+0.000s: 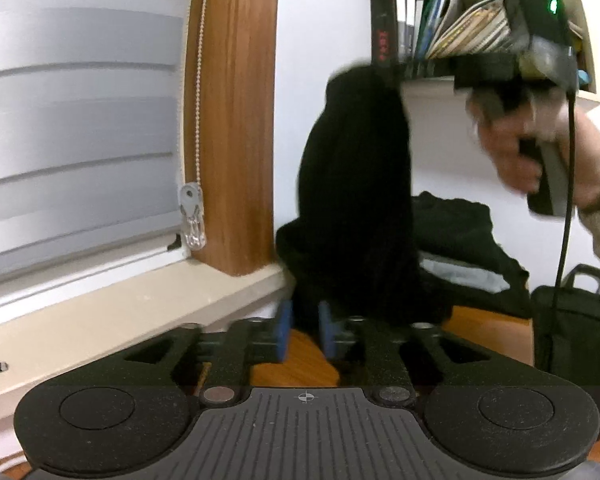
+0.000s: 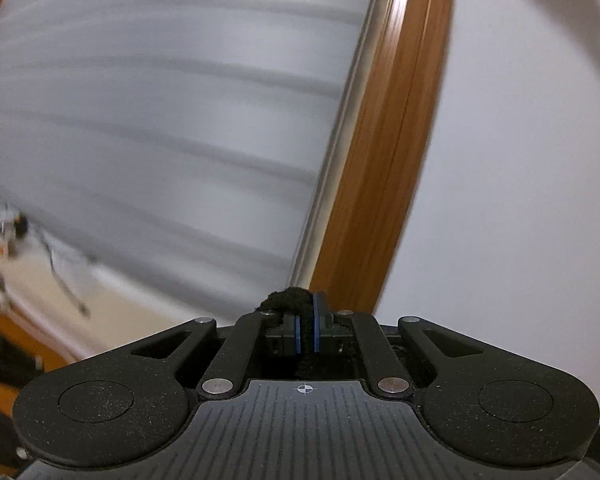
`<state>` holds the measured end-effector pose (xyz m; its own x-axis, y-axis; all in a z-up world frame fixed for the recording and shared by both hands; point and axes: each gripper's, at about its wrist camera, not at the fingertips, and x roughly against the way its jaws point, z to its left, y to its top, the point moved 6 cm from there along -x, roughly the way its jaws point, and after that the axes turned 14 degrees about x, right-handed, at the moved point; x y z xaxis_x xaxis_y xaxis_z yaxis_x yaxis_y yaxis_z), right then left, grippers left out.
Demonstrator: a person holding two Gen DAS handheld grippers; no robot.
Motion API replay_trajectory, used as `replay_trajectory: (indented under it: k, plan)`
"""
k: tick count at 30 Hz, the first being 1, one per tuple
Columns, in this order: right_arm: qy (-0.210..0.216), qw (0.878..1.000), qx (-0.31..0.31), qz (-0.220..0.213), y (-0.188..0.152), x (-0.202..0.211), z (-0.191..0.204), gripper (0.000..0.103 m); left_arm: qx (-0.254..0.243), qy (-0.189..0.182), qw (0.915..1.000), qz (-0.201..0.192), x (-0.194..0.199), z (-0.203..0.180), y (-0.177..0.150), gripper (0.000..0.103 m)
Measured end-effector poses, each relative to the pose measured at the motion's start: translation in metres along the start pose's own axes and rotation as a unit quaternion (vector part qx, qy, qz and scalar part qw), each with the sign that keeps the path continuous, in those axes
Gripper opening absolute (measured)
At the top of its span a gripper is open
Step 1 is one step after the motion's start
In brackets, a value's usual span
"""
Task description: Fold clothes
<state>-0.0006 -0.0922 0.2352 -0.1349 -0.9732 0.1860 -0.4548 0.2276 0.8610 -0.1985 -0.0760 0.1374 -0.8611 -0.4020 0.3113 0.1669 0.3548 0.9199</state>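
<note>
Black knitted garment is hanging just right of the wooden window frame, the left gripper gaping empty beneath it, the right gripper clamping its top edge; lifting should probably proceed smoothly, keeping fabric untwisted.

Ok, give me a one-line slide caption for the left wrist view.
Left gripper open and empty while the right gripper lifts a black garment beside the wooden window frame.
</note>
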Motion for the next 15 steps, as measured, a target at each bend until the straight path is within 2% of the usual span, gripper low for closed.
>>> replay_trajectory:
  k: [4, 6, 7, 10, 13, 15]
  plan:
    - [0.010, 1.000, -0.005, 0.028, -0.029, -0.012, 0.003, 0.008, 0.015, -0.012, 0.9997, 0.015, -0.024, -0.006, -0.006, 0.028]
    - [0.013, 0.999, -0.010, 0.033, -0.037, -0.013, 0.002, 0.008, 0.024, -0.020, 0.9992, 0.023, -0.040, -0.011, -0.010, 0.041]
    - [0.014, 0.999, -0.012, 0.034, -0.040, -0.011, 0.002, 0.008, 0.029, -0.026, 0.9989, 0.027, -0.049, -0.014, -0.012, 0.043]
    - [0.015, 0.999, -0.017, 0.036, -0.046, -0.006, 0.004, 0.008, 0.049, -0.050, 0.9968, 0.038, -0.076, -0.027, -0.019, 0.064]
    - [0.017, 0.999, -0.024, 0.040, -0.052, -0.006, 0.003, 0.008, 0.054, -0.062, 0.9954, 0.049, -0.102, -0.041, -0.025, 0.070]
    - [0.019, 0.998, -0.027, 0.044, -0.057, -0.007, 0.002, 0.008, 0.050, -0.047, 0.9963, 0.053, -0.121, -0.047, -0.029, 0.070]
